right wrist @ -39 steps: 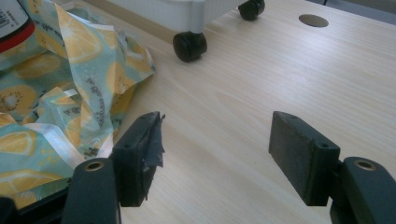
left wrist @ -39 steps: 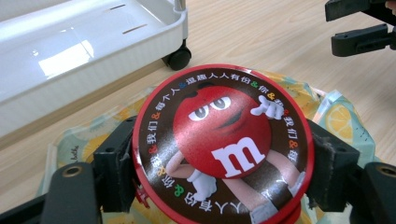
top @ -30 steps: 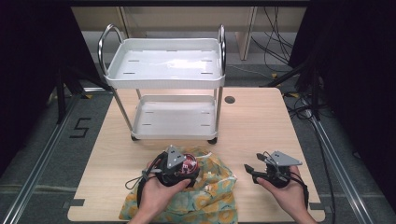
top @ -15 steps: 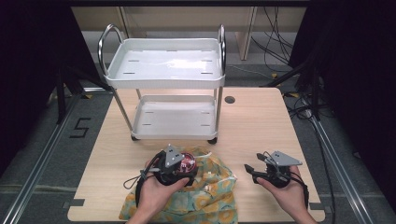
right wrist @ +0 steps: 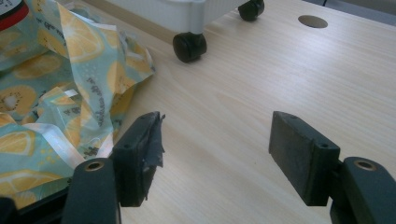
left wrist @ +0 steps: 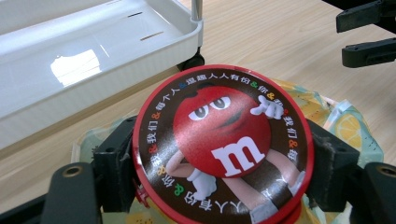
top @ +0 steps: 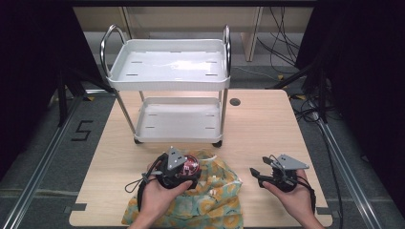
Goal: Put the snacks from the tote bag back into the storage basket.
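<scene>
My left gripper [top: 184,171] is shut on a round red candy tin [left wrist: 219,142] with a cartoon figure on its lid, also seen from above as the tin [top: 189,165]. It holds the tin just above a crumpled green bag printed with lemon slices [top: 210,200]. My right gripper [top: 258,174] stands open over bare wood to the right of the bag, its pads [right wrist: 140,154] wide apart with nothing between them. The bag's edge [right wrist: 60,93] lies left of that gripper.
A white two-shelf cart [top: 172,67] on black casters [right wrist: 189,46] stands at the table's far middle, both shelves bare. A round cable hole [top: 234,101] sits beside it. The wooden table [top: 272,129] ends close behind my hands.
The left gripper with the tin has shifted slightly nearer the front edge. The right gripper has stayed in place.
</scene>
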The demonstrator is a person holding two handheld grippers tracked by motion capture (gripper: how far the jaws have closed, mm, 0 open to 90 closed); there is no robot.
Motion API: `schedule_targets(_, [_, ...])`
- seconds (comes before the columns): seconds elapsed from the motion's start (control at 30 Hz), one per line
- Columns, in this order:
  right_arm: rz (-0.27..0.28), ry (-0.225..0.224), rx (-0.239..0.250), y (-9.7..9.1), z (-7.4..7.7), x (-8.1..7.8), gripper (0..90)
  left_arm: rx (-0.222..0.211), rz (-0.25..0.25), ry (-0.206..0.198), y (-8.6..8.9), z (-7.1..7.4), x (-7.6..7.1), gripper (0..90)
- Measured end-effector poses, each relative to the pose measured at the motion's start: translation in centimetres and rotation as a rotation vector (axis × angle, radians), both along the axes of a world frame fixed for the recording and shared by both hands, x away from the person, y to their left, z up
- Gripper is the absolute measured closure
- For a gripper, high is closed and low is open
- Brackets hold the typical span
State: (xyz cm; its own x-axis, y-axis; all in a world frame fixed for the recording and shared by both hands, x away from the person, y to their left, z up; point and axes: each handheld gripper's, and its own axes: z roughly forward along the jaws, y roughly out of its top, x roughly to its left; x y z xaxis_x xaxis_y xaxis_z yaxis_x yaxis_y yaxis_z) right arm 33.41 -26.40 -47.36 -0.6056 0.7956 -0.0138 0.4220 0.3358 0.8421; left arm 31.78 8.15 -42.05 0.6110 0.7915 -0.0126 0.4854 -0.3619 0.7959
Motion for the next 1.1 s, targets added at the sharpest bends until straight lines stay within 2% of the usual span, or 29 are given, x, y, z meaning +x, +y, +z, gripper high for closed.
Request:
schedule_targets(0.03, [0.006,-0.008,-0.005,-0.1,0.0,0.1,35.4,0.003,-0.011,0.001,0.1,0.1,0.0,25.4])
schedule_targets(0.13, [-0.008,0.022,0.010,0.1,0.0,-0.1,35.4,-0.012,-0.001,-0.009,0.1,0.2,0.1,25.4])
schedule_targets(0.2, [0.002,-0.005,-0.002,0.0,0.0,0.0,35.4,0.003,0.000,-0.014,0.3,0.4,0.1,25.4])
schedule_targets(0.23, [-0.001,0.004,-0.001,0.0,0.0,0.0,35.4,-0.029,0.020,-0.021,0.1,0.3,0.0,25.4])
schedule_targets(0.27, [-0.008,0.023,0.006,0.1,0.0,-0.1,35.4,-0.009,0.001,-0.016,0.3,0.5,0.1,25.4])
schedule_targets(0.33, [-0.001,0.013,0.002,0.1,0.0,-0.1,35.4,-0.008,0.001,-0.015,0.3,0.5,0.1,25.4])
schedule_targets(0.5, [0.000,0.020,0.000,0.1,0.0,-0.1,35.4,0.013,-0.003,-0.015,0.3,0.6,0.2,25.4])
schedule_targets(0.53, [-0.001,0.020,0.000,0.1,0.0,-0.1,35.4,0.002,0.008,-0.015,0.3,0.6,0.2,25.4])
schedule_targets(0.57, [-0.005,0.023,0.003,0.1,0.0,-0.1,35.4,-0.029,0.026,-0.022,0.0,0.5,0.2,25.4])
schedule_targets(0.6, [-0.004,0.024,0.003,0.1,0.0,-0.1,35.4,-0.030,0.025,-0.023,0.1,0.5,0.3,25.4])
schedule_targets(0.63, [-0.003,0.023,0.002,0.1,0.0,-0.1,35.4,0.001,0.003,-0.016,0.3,0.7,0.3,25.4])
schedule_targets(0.73, [-0.003,0.023,0.002,0.1,0.0,-0.1,35.4,-0.008,0.006,-0.018,0.2,0.7,0.3,25.4])
schedule_targets(0.77, [-0.004,0.023,0.002,0.1,0.0,-0.1,35.5,0.002,0.004,-0.017,0.3,0.8,0.2,25.4])
schedule_targets(0.8, [-0.006,0.024,0.008,0.1,0.0,-0.1,35.4,-0.007,0.004,-0.019,0.2,0.9,0.2,25.4])
schedule_targets(0.83, [-0.010,0.027,0.009,0.1,0.1,-0.2,35.4,-0.041,0.018,-0.032,0.0,0.8,0.2,25.4])
schedule_targets(0.9, [0.007,-0.001,-0.009,-0.1,0.1,0.1,35.4,-0.037,0.019,-0.026,-0.1,1.0,0.1,25.4])
schedule_targets(0.97, [0.007,-0.001,-0.009,-0.1,0.1,0.1,35.4,-0.041,0.014,-0.033,-0.1,1.1,0.1,25.4])
schedule_targets(1.0, [0.007,0.000,-0.009,-0.1,0.1,0.0,35.4,-0.026,0.003,-0.031,0.0,1.2,0.1,25.4])
schedule_targets(1.1, [0.009,0.008,0.000,0.0,0.0,0.0,35.4,-0.038,0.014,-0.035,-0.2,1.3,0.2,25.4])
